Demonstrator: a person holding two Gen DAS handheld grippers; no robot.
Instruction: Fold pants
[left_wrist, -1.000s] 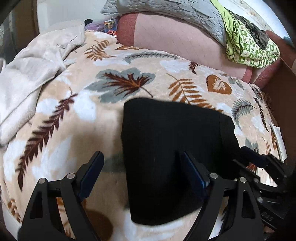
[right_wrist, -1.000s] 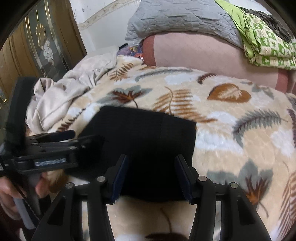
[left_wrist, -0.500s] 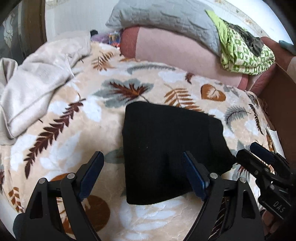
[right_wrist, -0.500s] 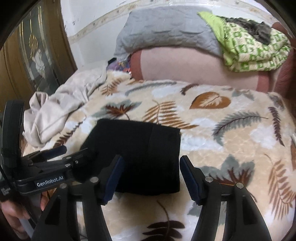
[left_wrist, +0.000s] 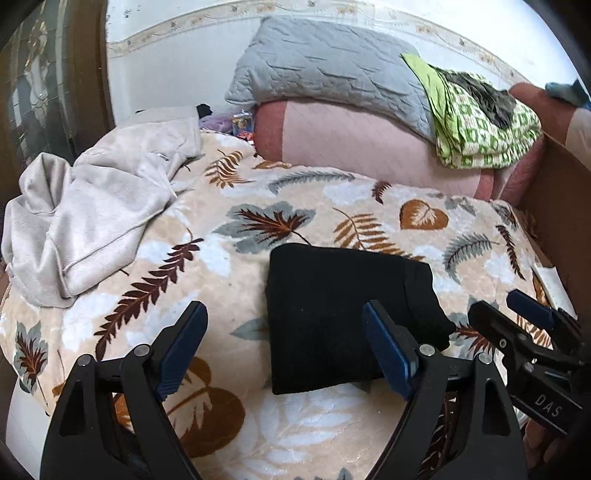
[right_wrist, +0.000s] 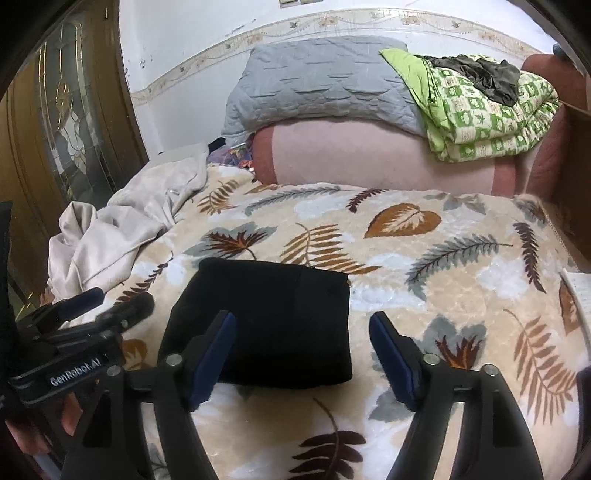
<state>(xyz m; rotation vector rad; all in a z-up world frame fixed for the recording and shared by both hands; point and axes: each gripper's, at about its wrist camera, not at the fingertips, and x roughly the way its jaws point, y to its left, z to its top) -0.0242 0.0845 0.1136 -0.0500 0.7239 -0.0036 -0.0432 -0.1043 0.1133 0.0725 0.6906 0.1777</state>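
At far left a crumpled beige garment (left_wrist: 92, 210) is noted on the leaf-patterned blanket (left_wrist: 236, 280), well apart from the work; whether it belongs to the task cannot be told.

The left gripper (left_wrist: 284, 347) is held above the blanket with its jaws spread wide. Nothing is gripped: one finger stands over bare blanket and the other over the near edge of the pants, with no pad seen pressing on the cloth.

The black pants (right_wrist: 269, 325) are found near the middle of the blanket, lying flat as a compact rectangle with squared edges. A seam or layer edge is visible toward the right side of it. No loose leg or waistband is seen trailing out, though the dark fabric hides detail of the layers.

The right gripper (right_wrist: 301, 354) is observed with its jaws opening; only air lies between them, and the pants lie beyond and partly behind its left finger, unheld.

Behind, a grey quilt (right_wrist: 325, 81) and a green patterned quilt (right_wrist: 491, 114) are stacked on a pink bolster (right_wrist: 369, 155).

The folding is judged essentially complete. At most a final tidy or removal of the bundle would remain.
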